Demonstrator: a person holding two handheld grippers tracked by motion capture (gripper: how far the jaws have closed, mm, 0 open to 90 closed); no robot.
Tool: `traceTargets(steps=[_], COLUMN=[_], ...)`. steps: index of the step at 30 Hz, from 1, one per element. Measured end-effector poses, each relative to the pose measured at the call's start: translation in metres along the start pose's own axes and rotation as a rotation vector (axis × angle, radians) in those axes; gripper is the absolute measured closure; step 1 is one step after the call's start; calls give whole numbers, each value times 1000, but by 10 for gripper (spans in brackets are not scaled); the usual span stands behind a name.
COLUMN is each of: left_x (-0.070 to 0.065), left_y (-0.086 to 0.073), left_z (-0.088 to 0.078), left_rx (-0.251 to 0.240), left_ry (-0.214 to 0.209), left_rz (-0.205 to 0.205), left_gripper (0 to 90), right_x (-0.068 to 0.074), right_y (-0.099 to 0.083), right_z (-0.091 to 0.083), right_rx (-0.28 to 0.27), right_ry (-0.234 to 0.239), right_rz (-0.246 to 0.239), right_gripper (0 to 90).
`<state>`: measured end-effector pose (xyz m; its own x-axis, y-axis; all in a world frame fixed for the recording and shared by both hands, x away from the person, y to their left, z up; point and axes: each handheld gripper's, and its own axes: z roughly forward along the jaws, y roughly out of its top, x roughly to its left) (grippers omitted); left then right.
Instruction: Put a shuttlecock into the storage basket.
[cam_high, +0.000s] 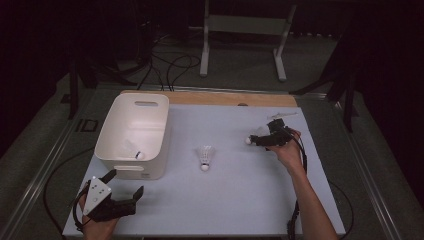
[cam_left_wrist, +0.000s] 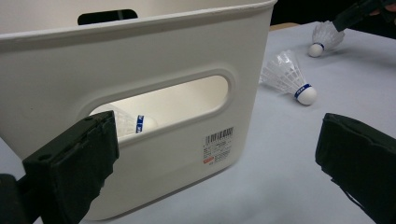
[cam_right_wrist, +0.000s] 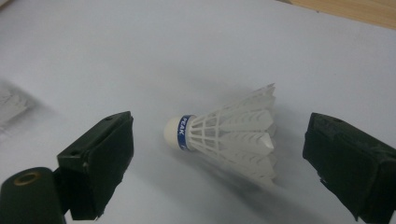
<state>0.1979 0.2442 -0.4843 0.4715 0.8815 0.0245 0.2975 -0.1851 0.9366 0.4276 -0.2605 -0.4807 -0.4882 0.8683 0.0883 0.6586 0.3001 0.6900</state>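
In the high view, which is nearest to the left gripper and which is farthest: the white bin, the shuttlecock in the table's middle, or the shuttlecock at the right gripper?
From the left gripper, nearest first:
1. White bin, just beyond it on the table's left side.
2. Middle shuttlecock, lying alone to the bin's right.
3. Far shuttlecock, at the right gripper on the table's right side.

Bin: smooth white plastic, showing a slight sheen, paper barcode label. Shuttlecock: white ribbed plastic skirt, matt cap. Tabletop: appearing matt, pale; wooden strip edging it.
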Motion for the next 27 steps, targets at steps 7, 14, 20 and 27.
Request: traceTargets(steps=[7, 14, 20, 27], left_x=[0, 0, 0, 0], left_y=[0, 0, 0, 0], left_z=[0, 0, 0, 0], left_rx=[-1, 0, 0, 0], left_ry=[0, 1, 2, 2], left_rz=[-1, 0, 0, 1], left_gripper=[0, 0, 0, 0], right_x=[-2, -3, -4, -4], right_y=[-1, -2, -3, -5], right_z=[4, 7, 8, 8], right_rx=[16, 29, 42, 54], right_ry=[-4, -8, -6, 21], right_rz=[3, 2, 0, -2], right_gripper=[85, 106, 151, 267])
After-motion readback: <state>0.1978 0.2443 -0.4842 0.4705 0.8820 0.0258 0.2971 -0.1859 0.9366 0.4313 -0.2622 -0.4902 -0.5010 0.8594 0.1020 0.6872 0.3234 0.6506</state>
